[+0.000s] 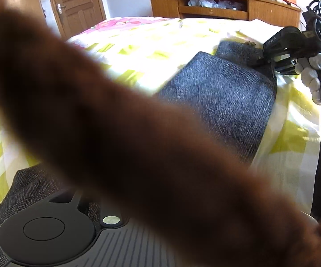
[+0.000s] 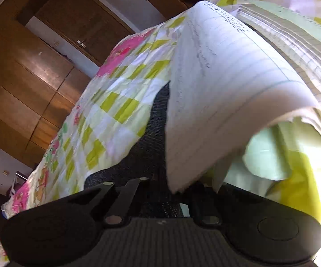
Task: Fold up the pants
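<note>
Checked bedspread [image 1: 138, 51]; pants [image 1: 222, 98] at right gripper [image 1: 263, 58]

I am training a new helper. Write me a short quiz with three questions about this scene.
1. True or false: the pants lie on a wooden floor.
2. What colour are the pants? A red, B grey, C white.
3. Fill in: the hand holding the right gripper wears a ___.

Key: 1 false, they lie on a checked quilt; 2 B; 3 glove.
</note>
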Available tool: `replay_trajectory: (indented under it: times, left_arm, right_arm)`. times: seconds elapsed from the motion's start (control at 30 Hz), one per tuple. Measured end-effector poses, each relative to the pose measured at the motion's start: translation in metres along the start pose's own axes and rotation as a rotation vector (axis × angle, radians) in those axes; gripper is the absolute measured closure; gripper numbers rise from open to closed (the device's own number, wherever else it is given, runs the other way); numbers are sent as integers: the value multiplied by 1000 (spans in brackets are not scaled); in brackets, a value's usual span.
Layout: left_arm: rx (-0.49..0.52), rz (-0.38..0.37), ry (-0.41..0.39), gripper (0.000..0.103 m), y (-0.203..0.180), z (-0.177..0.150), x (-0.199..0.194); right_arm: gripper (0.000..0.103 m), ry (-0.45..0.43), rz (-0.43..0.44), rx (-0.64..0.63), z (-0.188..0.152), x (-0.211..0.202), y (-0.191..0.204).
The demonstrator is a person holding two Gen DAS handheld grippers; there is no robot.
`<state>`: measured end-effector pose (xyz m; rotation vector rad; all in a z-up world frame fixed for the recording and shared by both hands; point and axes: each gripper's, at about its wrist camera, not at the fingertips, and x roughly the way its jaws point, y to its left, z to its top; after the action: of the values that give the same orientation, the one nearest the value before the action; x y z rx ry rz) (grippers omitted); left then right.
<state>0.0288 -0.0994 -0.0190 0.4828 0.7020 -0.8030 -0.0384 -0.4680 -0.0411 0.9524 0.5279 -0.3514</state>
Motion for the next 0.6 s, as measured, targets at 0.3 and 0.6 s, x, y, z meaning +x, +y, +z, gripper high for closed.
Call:
replay_trajectory:
  times: [0.3, 0.6]
  left_arm:
    - [-9, 1, -11, 61, -4, -9, 9]
    - [-100, 89, -68, 60, 41, -32, -39]
  right_arm:
    - [79, -210, 232, -130, 2, -57, 74]
    - [73, -118, 148, -116, -16, -6, 85]
